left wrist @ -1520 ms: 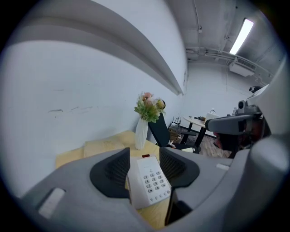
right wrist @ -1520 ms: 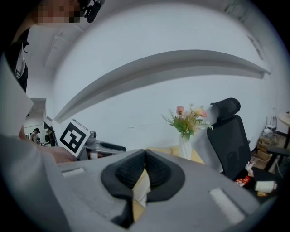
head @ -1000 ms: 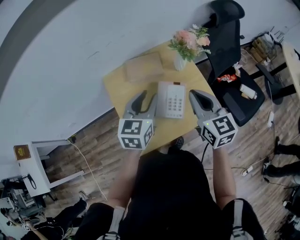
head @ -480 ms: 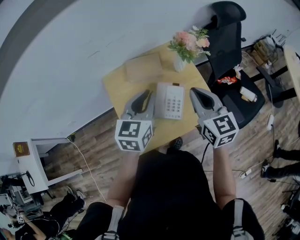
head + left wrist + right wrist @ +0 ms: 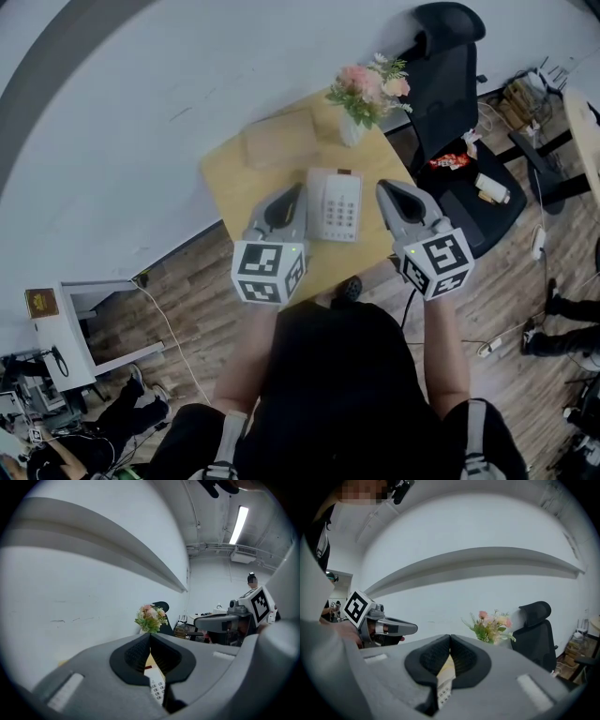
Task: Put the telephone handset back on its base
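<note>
My left gripper (image 5: 150,635) has just been closing its fingers. They now meet tip to tip with nothing between them. My right gripper (image 5: 450,637) has its fingers clenched together too, and it is empty. The white push-button telephone (image 5: 337,206) lies on the yellow wooden bench (image 5: 232,173), between both grippers in the head view. My left gripper covers its left edge, so I cannot make out the handset.
</note>
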Action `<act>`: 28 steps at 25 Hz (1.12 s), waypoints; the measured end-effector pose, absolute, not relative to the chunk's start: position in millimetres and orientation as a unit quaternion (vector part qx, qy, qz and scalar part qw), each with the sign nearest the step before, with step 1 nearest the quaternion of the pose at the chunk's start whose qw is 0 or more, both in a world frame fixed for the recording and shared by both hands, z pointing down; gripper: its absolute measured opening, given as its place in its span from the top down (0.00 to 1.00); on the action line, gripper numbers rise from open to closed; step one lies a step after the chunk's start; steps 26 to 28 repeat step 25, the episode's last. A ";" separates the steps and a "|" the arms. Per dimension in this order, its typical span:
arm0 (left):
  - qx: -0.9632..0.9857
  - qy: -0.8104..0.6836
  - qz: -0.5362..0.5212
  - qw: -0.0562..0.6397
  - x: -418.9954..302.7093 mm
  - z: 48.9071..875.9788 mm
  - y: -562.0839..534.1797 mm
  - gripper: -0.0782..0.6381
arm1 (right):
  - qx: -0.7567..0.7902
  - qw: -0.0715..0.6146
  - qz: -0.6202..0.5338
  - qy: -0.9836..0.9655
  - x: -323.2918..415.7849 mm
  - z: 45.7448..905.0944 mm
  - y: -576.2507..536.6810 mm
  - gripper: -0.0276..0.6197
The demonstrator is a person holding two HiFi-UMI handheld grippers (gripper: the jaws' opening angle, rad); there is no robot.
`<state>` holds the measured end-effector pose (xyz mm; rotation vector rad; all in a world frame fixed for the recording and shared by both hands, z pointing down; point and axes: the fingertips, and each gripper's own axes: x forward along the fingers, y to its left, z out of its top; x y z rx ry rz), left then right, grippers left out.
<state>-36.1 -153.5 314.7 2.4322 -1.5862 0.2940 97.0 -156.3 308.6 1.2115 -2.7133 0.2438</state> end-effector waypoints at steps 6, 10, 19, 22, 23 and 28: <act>0.829 -0.538 0.104 0.114 -31.4 316.7 -156.7 0.88 | 0.403 0.086 0.079 -0.908 102.0 310.8 -158.4 0.95; 0.827 -0.540 0.107 0.116 -30.7 320.1 -157.8 0.88 | 0.403 0.086 0.082 -0.907 104.9 314.4 -160.2 0.95; 0.823 -0.542 0.112 0.124 -32.2 324.3 -164.8 0.88 | 0.404 0.088 0.085 -0.907 108.9 318.7 -169.0 0.95; 0.823 -0.543 0.111 0.128 -32.3 325.8 -168.5 0.88 | 0.403 0.090 0.086 -0.907 108.9 319.8 -172.9 0.95; 0.822 -0.543 0.111 0.129 -32.2 326.1 -169.8 0.88 | 0.403 0.090 0.085 -0.907 108.9 320.0 -174.2 0.95; 0.822 -0.543 0.111 0.130 -31.9 326.4 -172.3 0.88 | 0.403 0.090 0.085 -0.907 108.7 320.1 -176.7 0.95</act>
